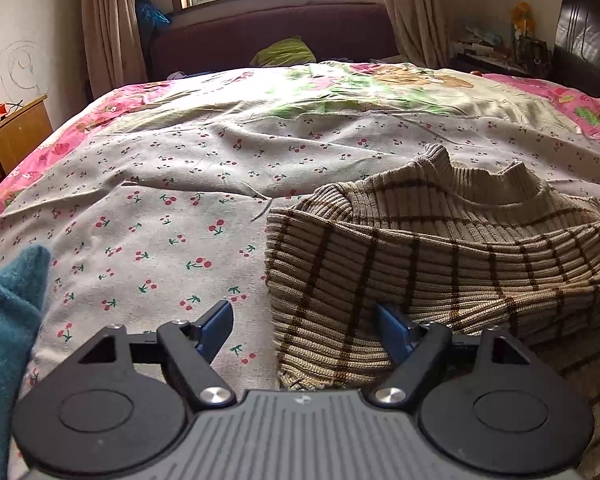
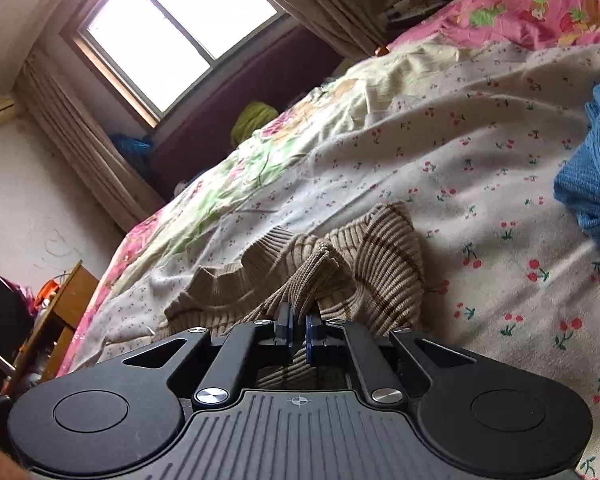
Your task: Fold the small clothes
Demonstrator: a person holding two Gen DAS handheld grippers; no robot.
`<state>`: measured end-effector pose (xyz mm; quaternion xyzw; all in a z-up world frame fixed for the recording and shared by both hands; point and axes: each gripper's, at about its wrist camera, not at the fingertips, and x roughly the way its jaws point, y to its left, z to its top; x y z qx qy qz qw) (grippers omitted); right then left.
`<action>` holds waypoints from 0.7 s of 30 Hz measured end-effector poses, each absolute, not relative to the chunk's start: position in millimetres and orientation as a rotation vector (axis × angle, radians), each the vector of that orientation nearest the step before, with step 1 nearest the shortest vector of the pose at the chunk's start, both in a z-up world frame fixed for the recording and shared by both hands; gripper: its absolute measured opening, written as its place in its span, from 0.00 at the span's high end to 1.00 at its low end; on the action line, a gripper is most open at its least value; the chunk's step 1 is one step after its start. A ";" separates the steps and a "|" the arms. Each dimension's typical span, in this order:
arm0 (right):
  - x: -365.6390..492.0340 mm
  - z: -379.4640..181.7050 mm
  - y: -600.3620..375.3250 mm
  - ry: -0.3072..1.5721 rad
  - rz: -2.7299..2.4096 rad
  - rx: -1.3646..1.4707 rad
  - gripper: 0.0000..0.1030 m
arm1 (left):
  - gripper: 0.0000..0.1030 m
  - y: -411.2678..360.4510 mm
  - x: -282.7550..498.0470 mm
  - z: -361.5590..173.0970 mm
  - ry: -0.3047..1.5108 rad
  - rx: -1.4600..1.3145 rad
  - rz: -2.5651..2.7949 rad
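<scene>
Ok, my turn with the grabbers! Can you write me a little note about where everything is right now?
Right gripper: shut on a bunched bit of the striped sweater, lifting it a little.
Left gripper: open, holding nothing, at the sweater's folded side edge.
The sweater lies on the cherry-print sheet, collar pointing to the window.
A blue knit waits to its right, a teal garment to its left.
Done: one side looks folded in.
Left: finish this fold, then probably the others.
</scene>
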<state>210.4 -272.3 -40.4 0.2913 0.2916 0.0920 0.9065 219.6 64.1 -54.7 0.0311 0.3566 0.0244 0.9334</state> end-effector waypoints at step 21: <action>206.6 -24.5 -285.8 0.654 0.041 0.479 0.88 | 0.13 76.4 205.1 -38.6 0.728 0.062 0.037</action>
